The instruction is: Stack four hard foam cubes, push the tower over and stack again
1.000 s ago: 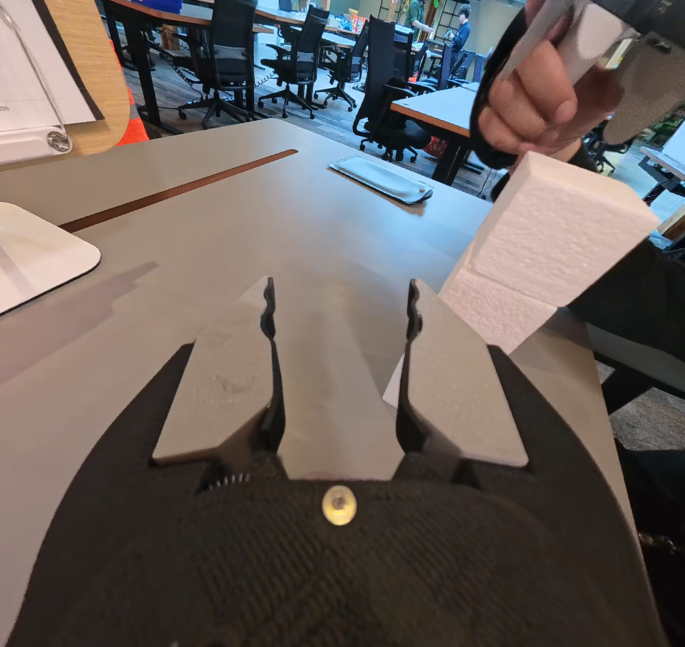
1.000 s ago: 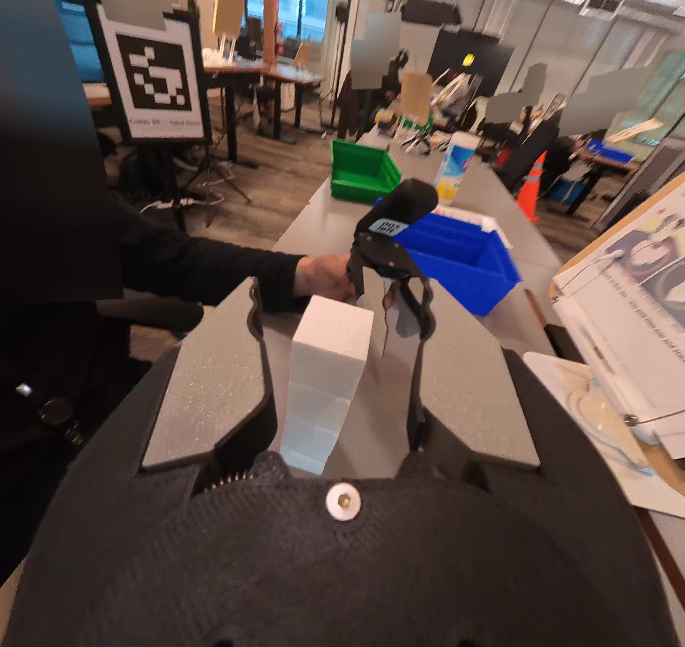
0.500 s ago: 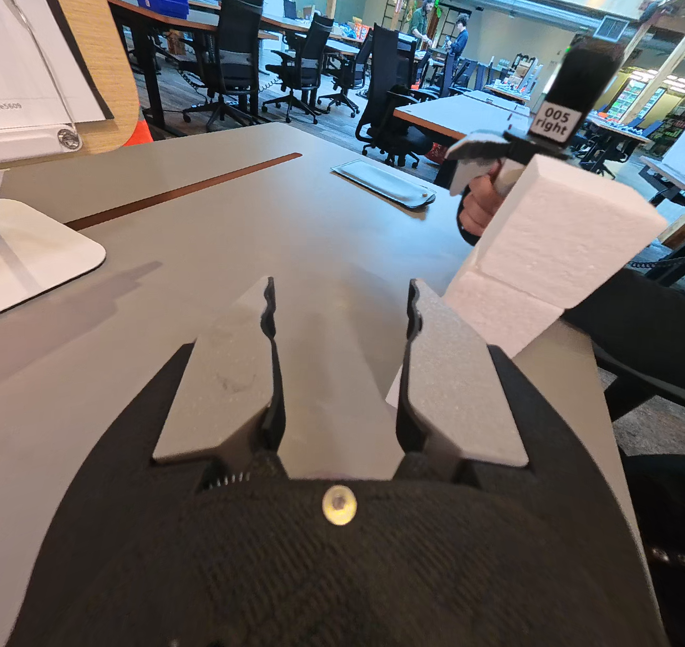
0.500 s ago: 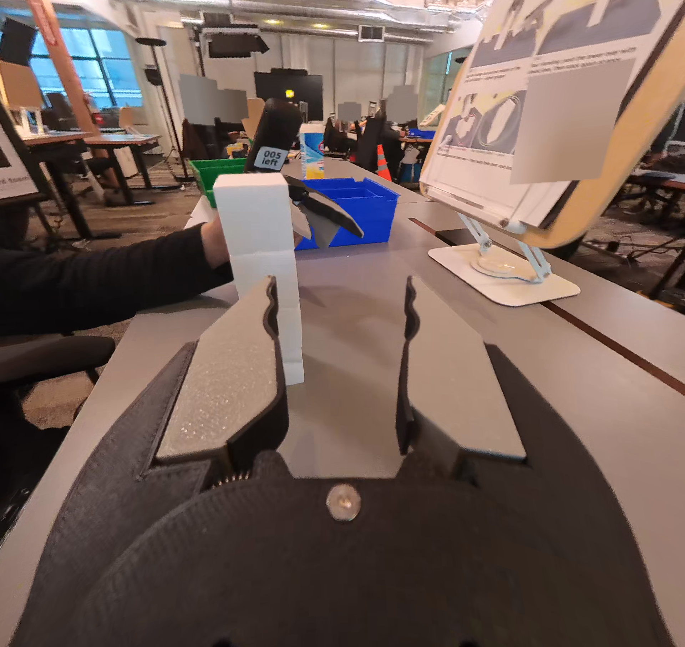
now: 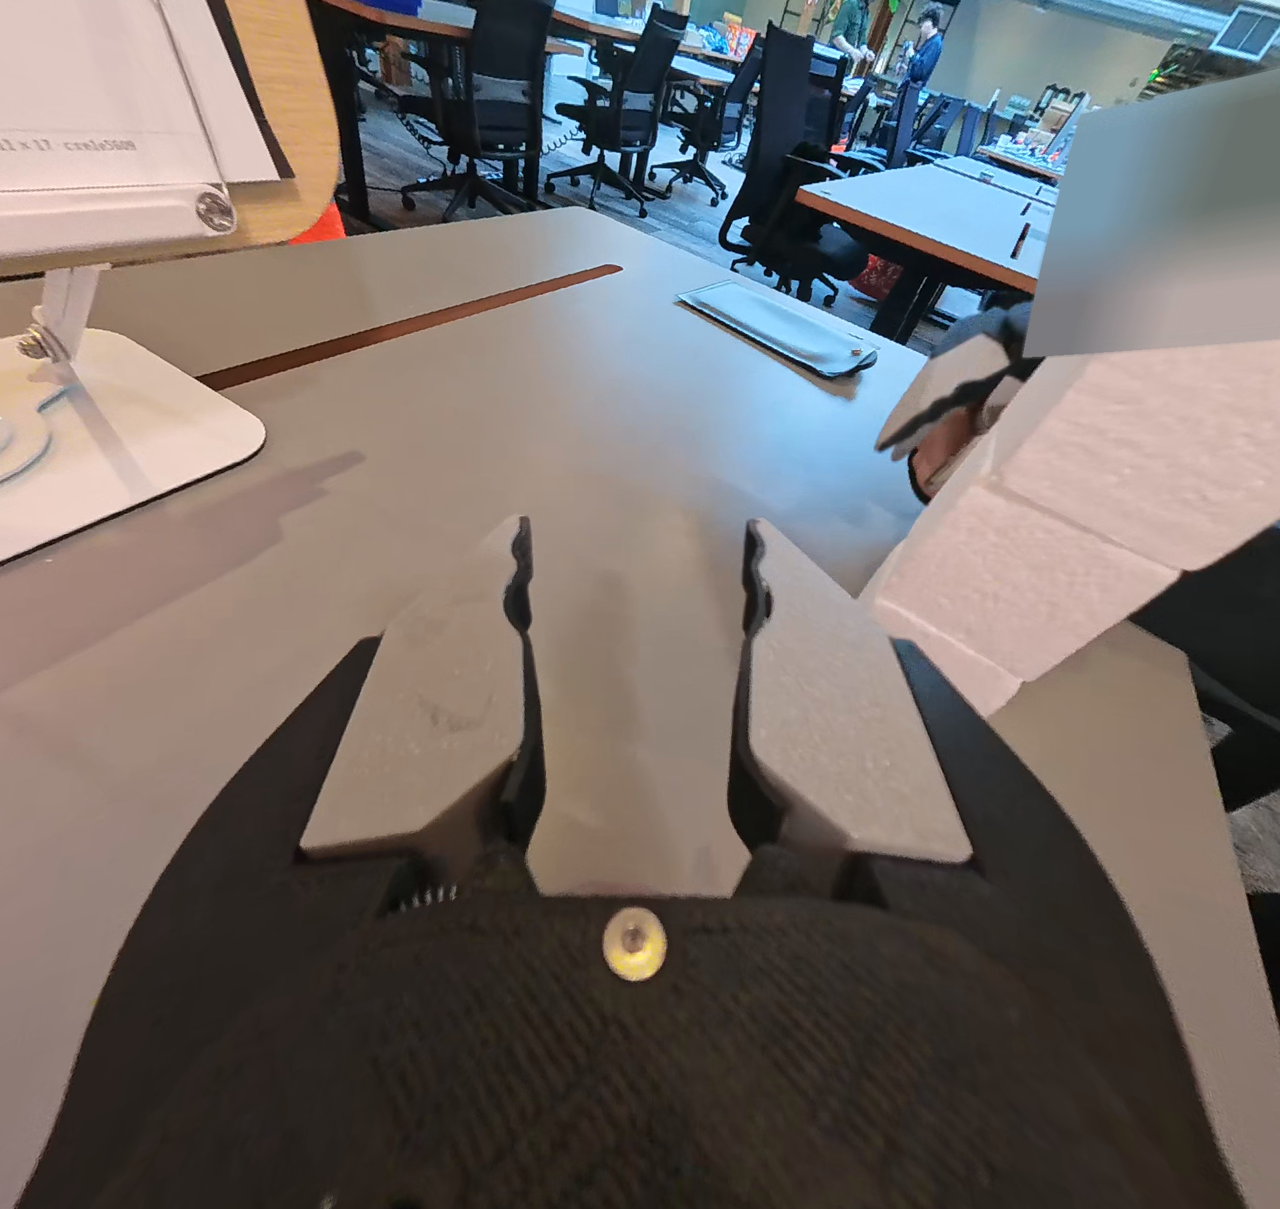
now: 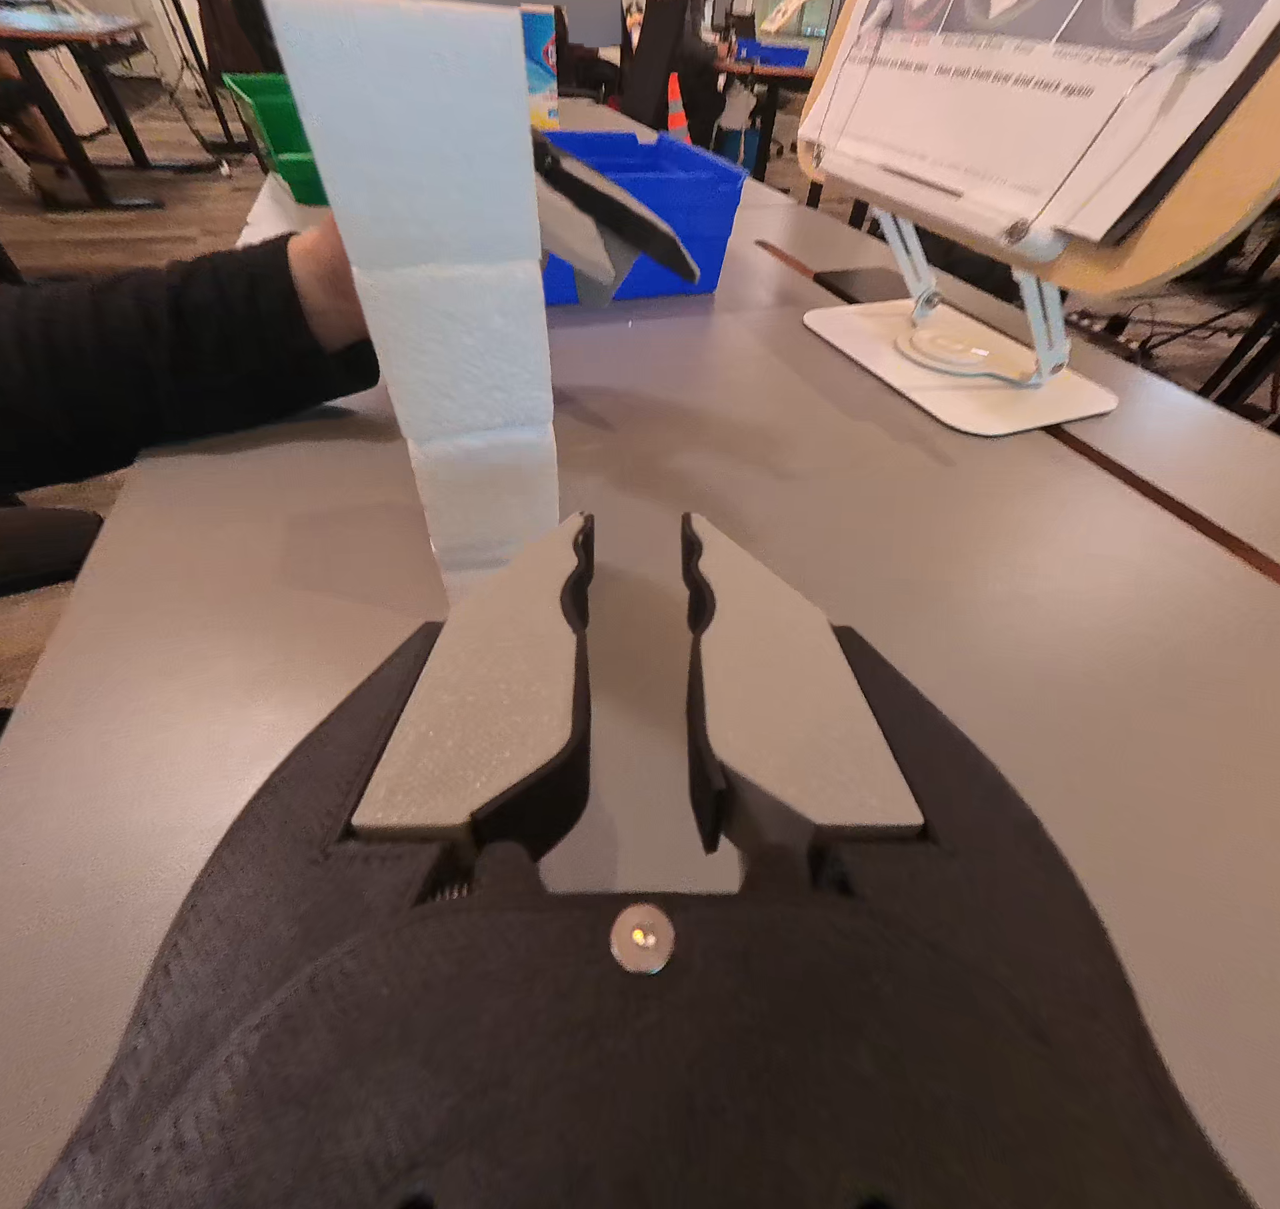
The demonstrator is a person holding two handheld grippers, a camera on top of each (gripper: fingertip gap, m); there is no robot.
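A tower of white foam cubes stands upright on the grey table. In the right wrist view it is just left of and beyond my right gripper, which is low over the table, empty, its jaws narrowed to a small gap. In the left wrist view the tower is at the right edge, beside my left gripper, which is open and empty over bare table. The right gripper shows beyond the tower there. The left gripper shows behind the tower in the right wrist view.
A document stand with a white base stands on the table, also in the left wrist view. A blue bin and a green bin sit behind the tower. A grey pouch lies near the far edge. The person's sleeve is left of the tower.
My right gripper has dropped from above the tower to table height beside it, and its jaws have narrowed. My left gripper has stayed open and nearly still.
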